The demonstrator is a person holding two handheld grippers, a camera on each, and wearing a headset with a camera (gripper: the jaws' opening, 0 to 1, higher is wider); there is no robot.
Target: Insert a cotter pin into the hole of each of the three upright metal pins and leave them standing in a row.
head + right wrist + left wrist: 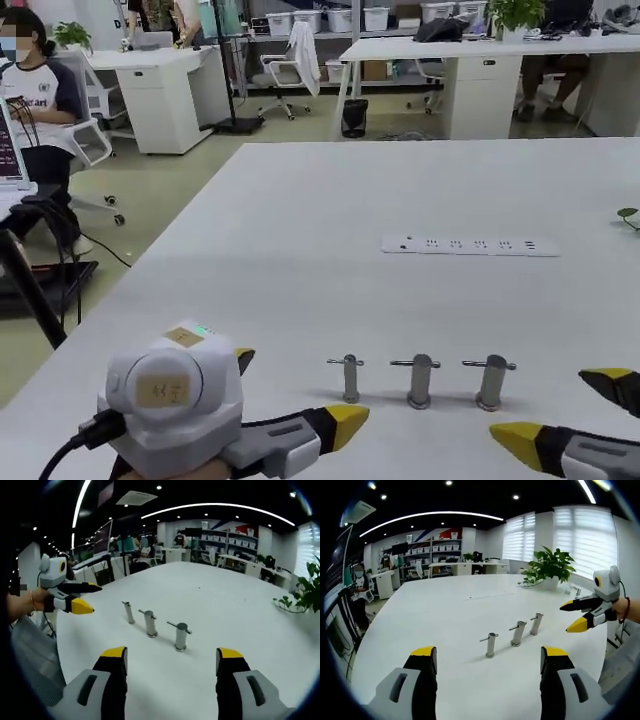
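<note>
Where the pins stand: three upright metal pins (418,380) in a neat row on the white desk (300,250), close to its near edge, each apart from its neighbour
Cotter pin (415,363): one pokes crosswise through the top of every pin, left, middle and right
Left hand-held gripper (302,384): jaws spread wide and nothing between them; it sits just left of the row, yellow tips aimed at the nearest pin, and there's a clear gap
Right hand-held gripper (540,404): jaws parted too, and empty; it's off to the right of the row, lower tip near the end pin but not touching
Left gripper view: the row lies ahead of the tips, outside the jaws, trailing away to the right
Right gripper view: same story, the row ahead of the tips, trailing to the left
Power strip (470,244): flat on the desk, well behind the row
</note>
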